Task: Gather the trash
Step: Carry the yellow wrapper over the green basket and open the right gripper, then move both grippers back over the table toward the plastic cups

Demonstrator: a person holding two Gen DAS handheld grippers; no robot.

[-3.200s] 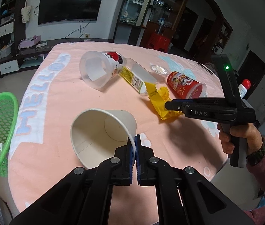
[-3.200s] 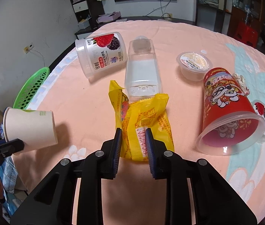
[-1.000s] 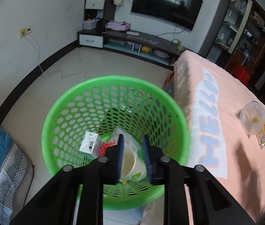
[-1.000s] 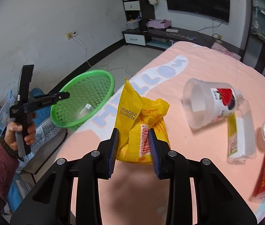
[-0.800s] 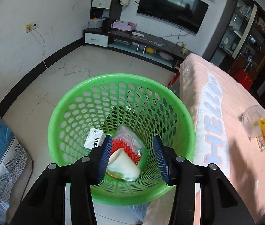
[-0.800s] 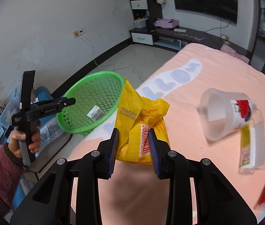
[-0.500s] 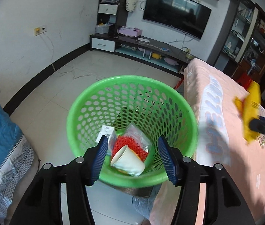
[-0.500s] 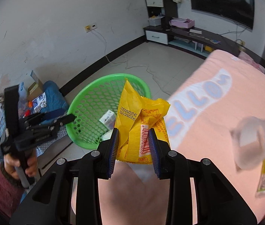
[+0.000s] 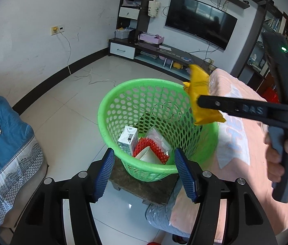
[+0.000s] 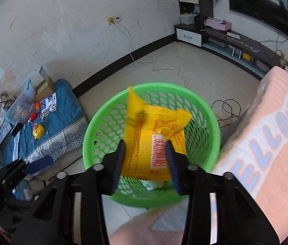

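With my right jaws [image 10: 145, 159] just opening, the yellow wrapper [image 10: 154, 136] between them over the bin [image 10: 213, 118] may cling to a pad or catch the rim; my left jaws [image 9: 144, 175] hang wide, empty.

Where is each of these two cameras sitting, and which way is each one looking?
Left wrist: rides the left gripper, looking down past its open blue pads into the green basket; the person's right hand shows.
Right wrist: rides the right gripper, looking down at the yellow wrapper between its just-opening jaws, above the basket; no hand is clearly visible.
Shared: basket, wrapper, pink table cover.
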